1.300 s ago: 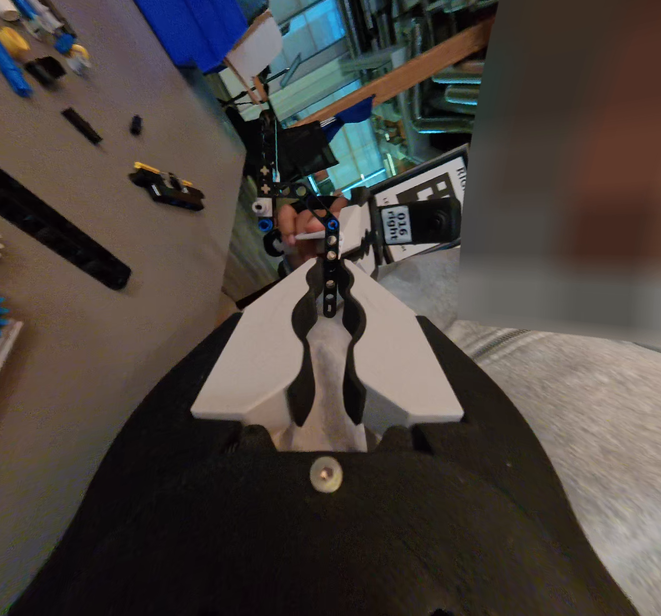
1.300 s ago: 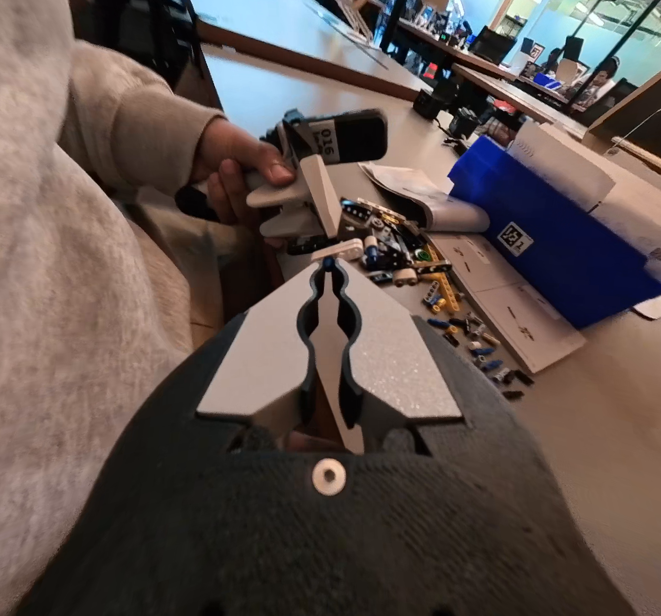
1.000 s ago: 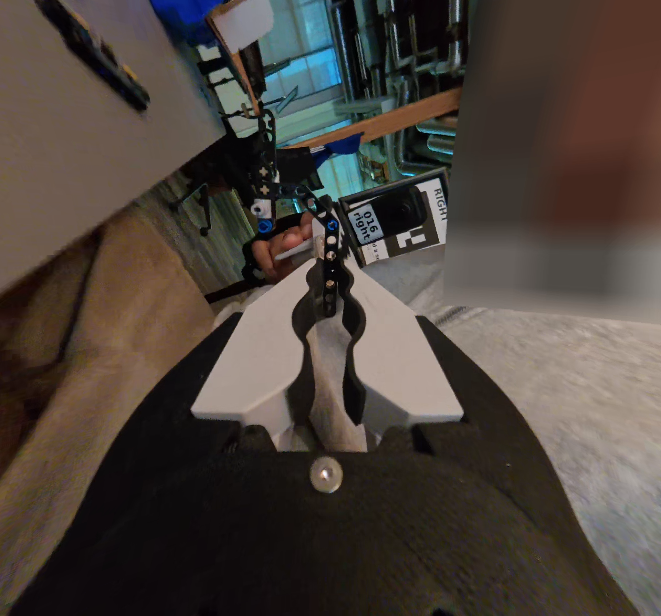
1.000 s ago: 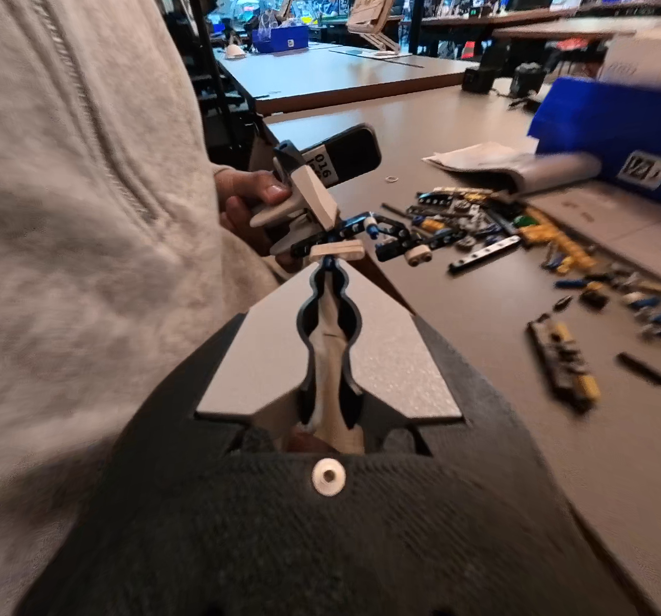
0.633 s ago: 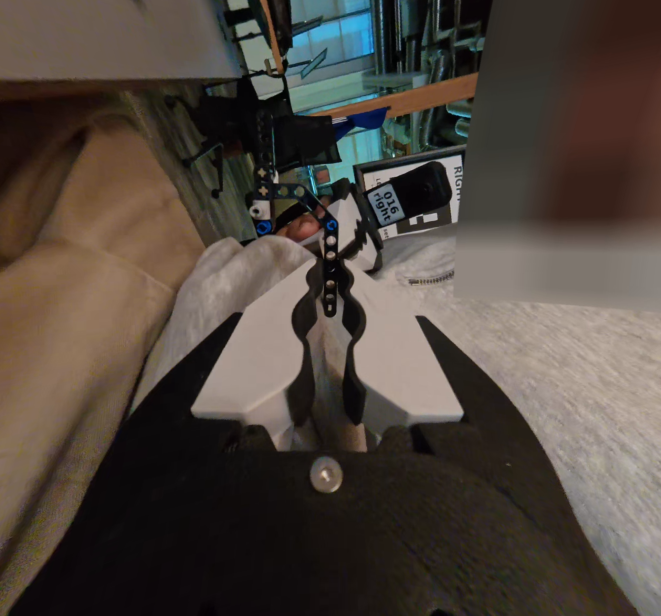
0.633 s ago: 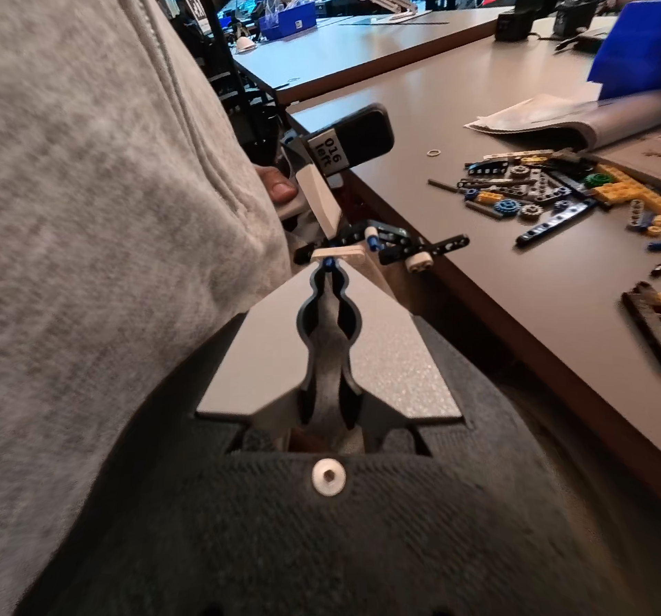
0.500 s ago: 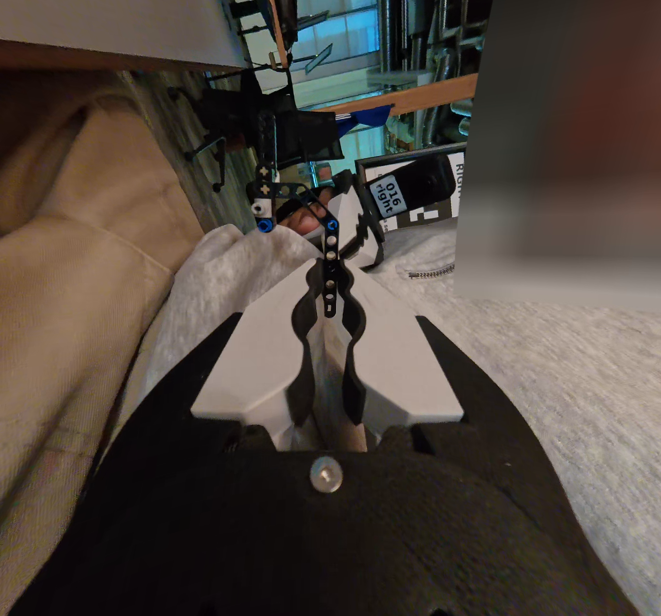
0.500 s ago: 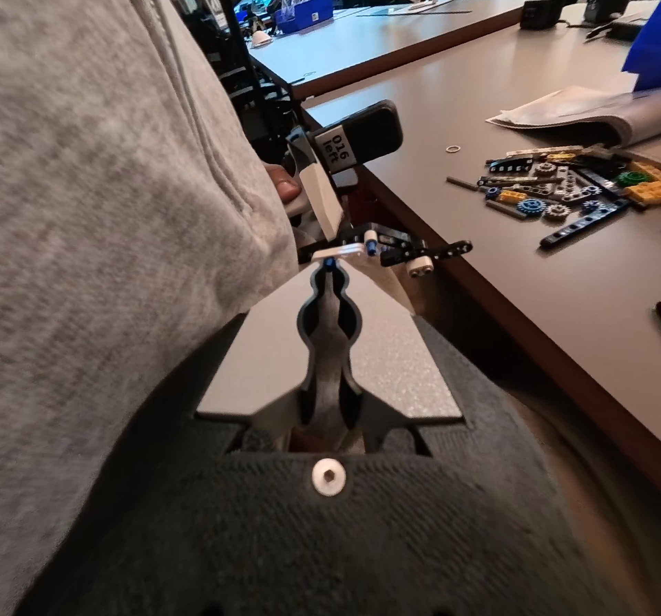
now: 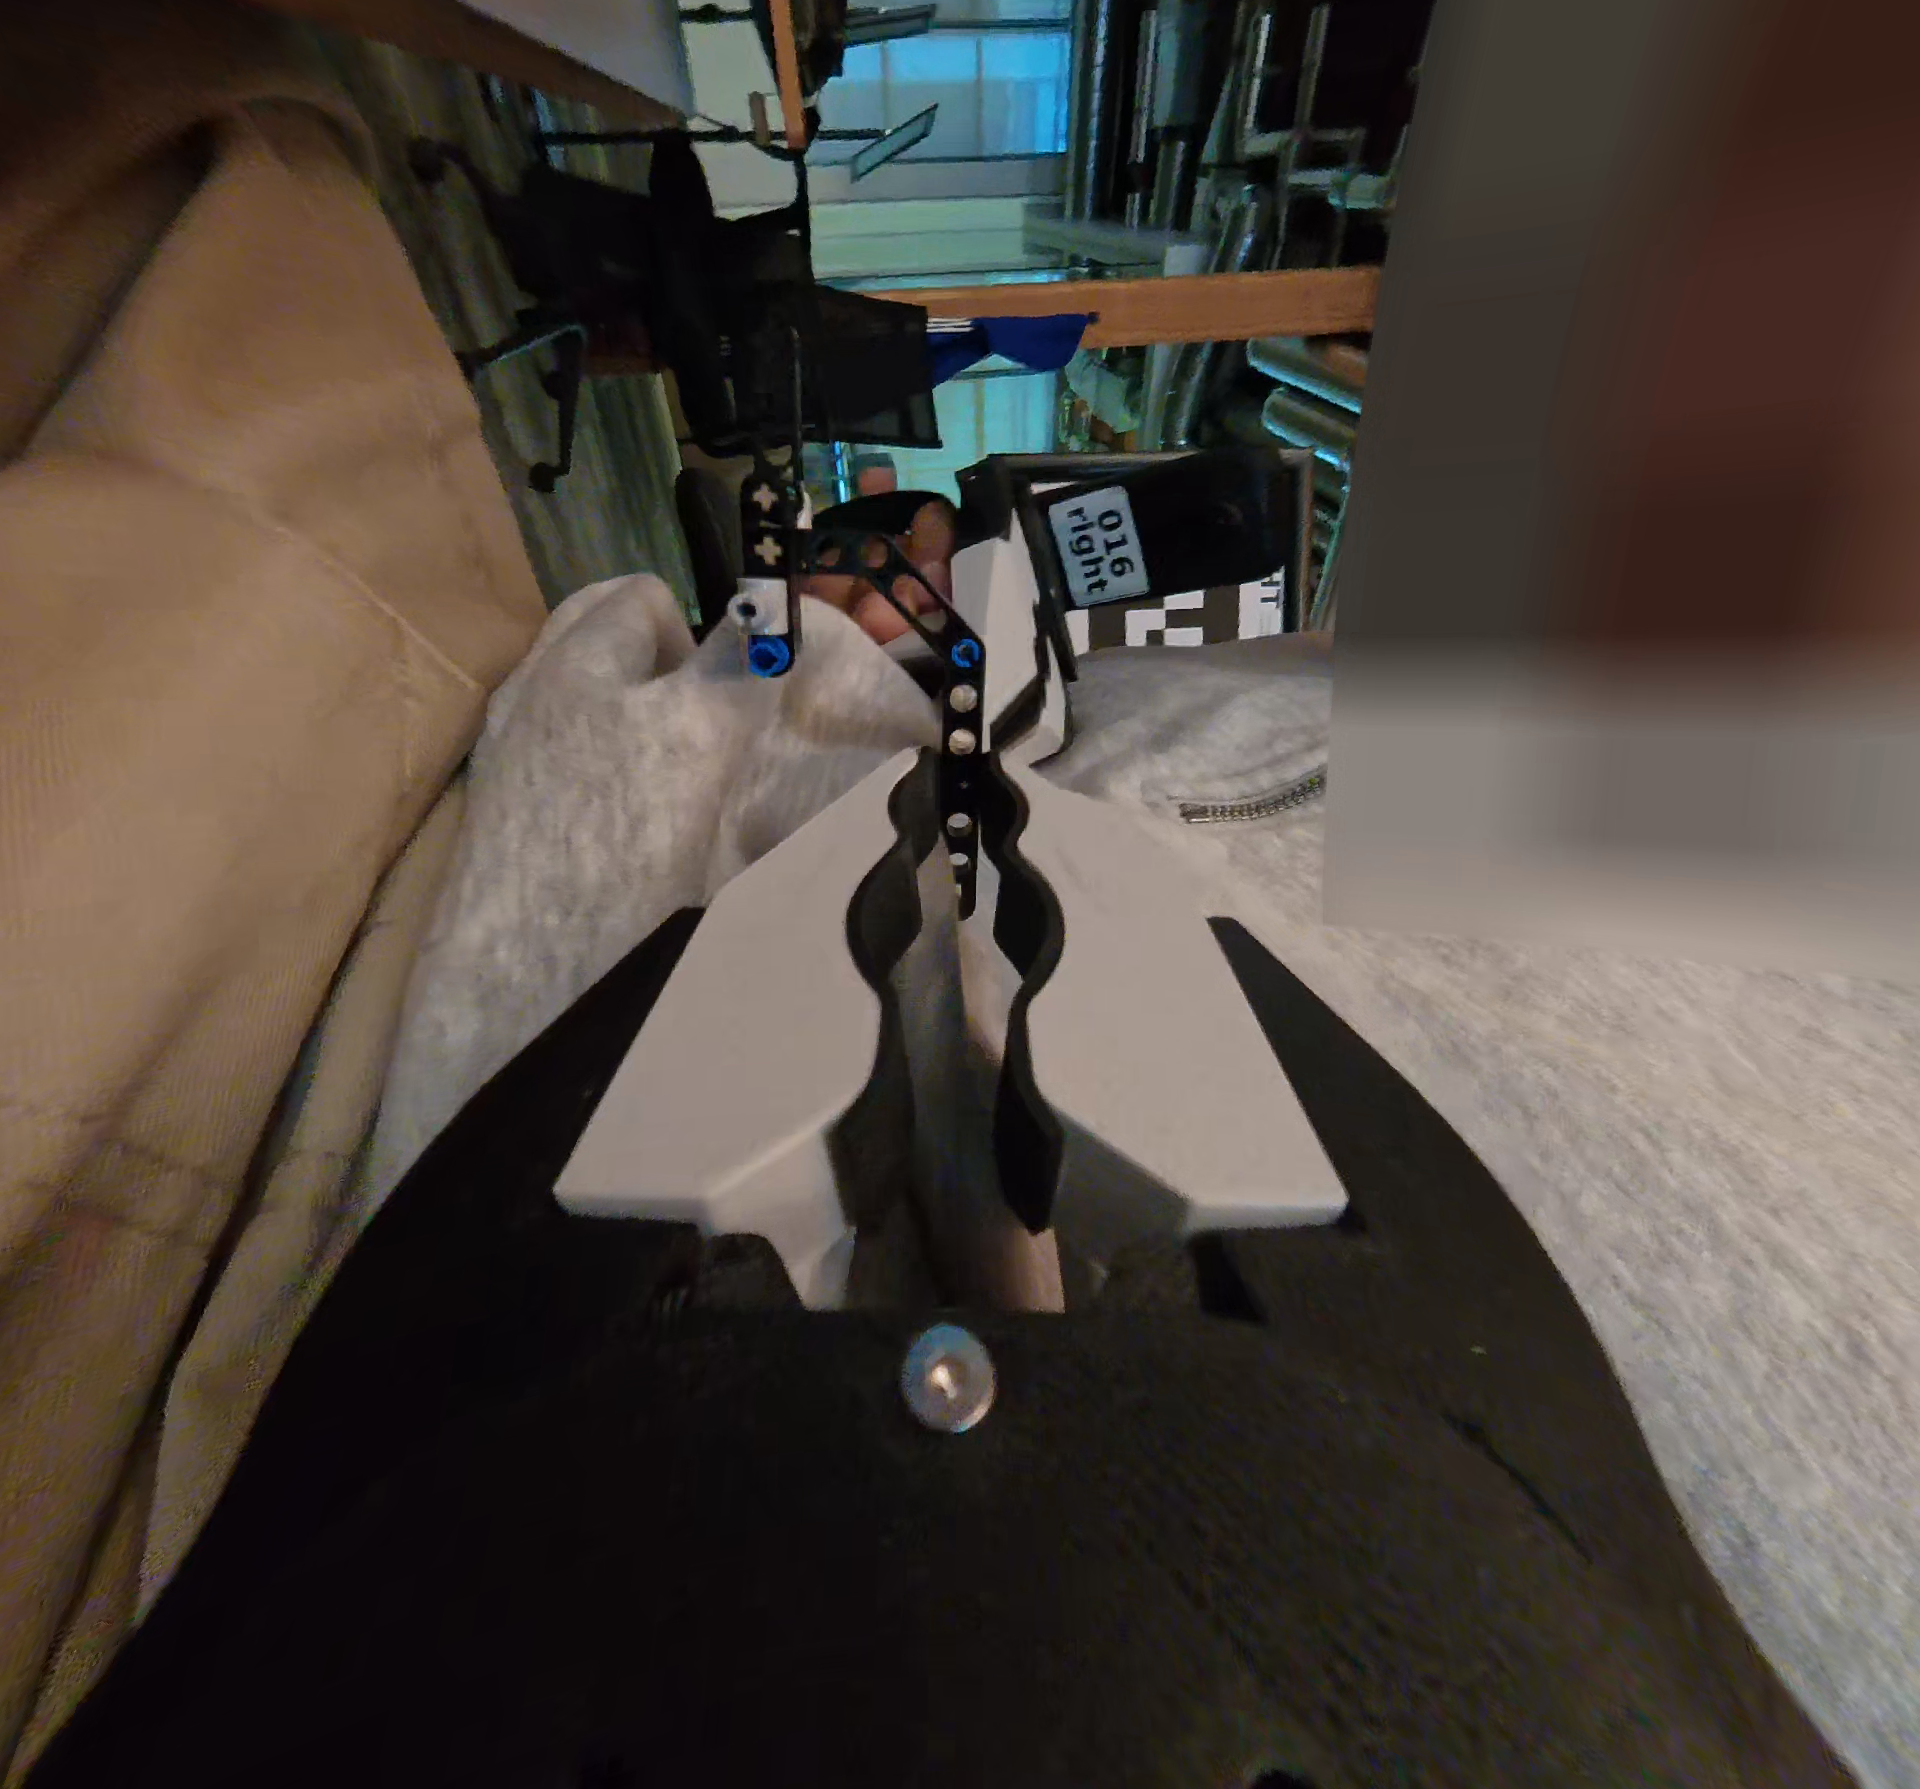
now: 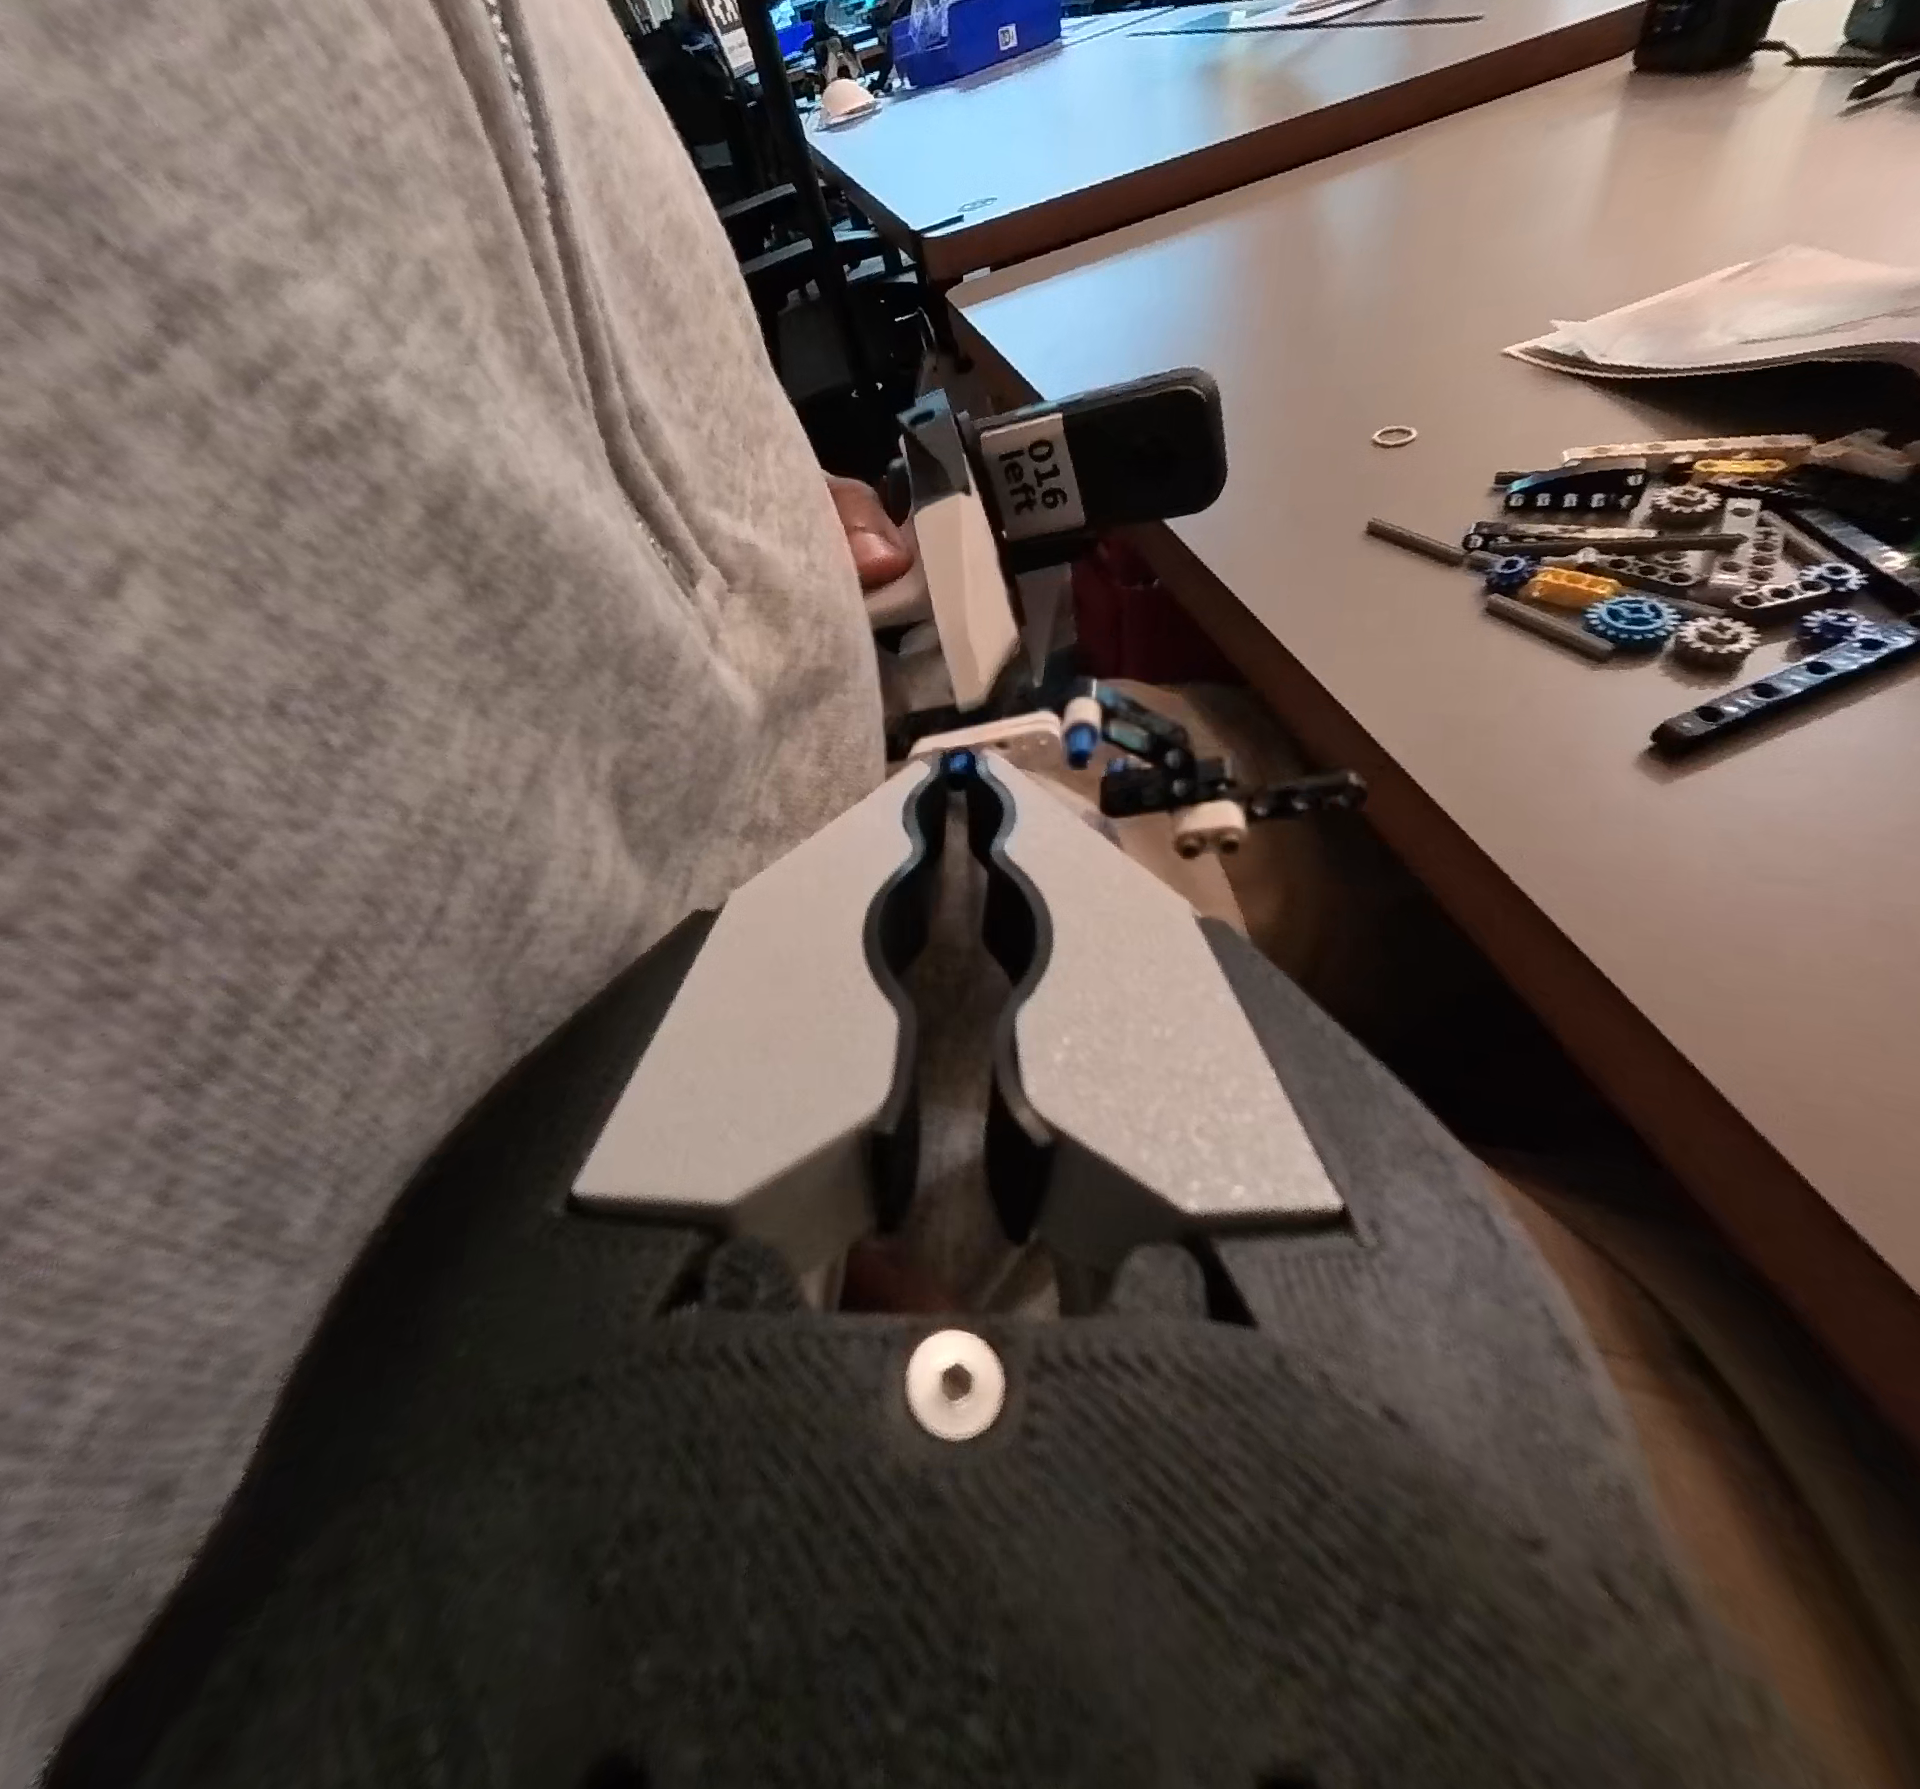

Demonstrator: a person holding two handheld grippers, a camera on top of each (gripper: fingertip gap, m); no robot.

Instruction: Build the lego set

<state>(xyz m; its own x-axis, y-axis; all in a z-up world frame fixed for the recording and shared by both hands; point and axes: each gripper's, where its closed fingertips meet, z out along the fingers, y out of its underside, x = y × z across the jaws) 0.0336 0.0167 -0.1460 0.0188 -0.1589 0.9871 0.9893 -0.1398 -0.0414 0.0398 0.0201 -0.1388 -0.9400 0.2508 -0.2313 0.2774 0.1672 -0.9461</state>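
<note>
My left gripper (image 9: 961, 775) is shut on the lower end of a black holed beam of the lego assembly (image 9: 862, 576). The assembly has an angled black beam, blue pins and a white connector (image 9: 750, 609). My right gripper (image 10: 958, 771) is shut on a small blue pin (image 10: 958, 760) that sits at a white beam (image 10: 992, 733). The assembly also shows in the right wrist view (image 10: 1184, 783), just beyond the white beam, with the left gripper (image 10: 971, 596) behind it. The right gripper shows far off in the left wrist view (image 9: 1023, 617). Both are held below the table edge, near the person's lap.
The table (image 10: 1455, 856) is to the right, with several loose lego beams and gears (image 10: 1704, 586) and a paper booklet (image 10: 1745, 316). The person's grey hoodie (image 10: 364, 596) fills the left. Beige trousers (image 9: 208, 700) and the table's underside edge (image 9: 416, 14) show in the left wrist view. Less than 4 cm separates the two grippers' tips.
Both grippers, still shut on their parts, have moved off the tabletop and down toward the person's lap. The table has slid out of the left view and to the right in the right view.
</note>
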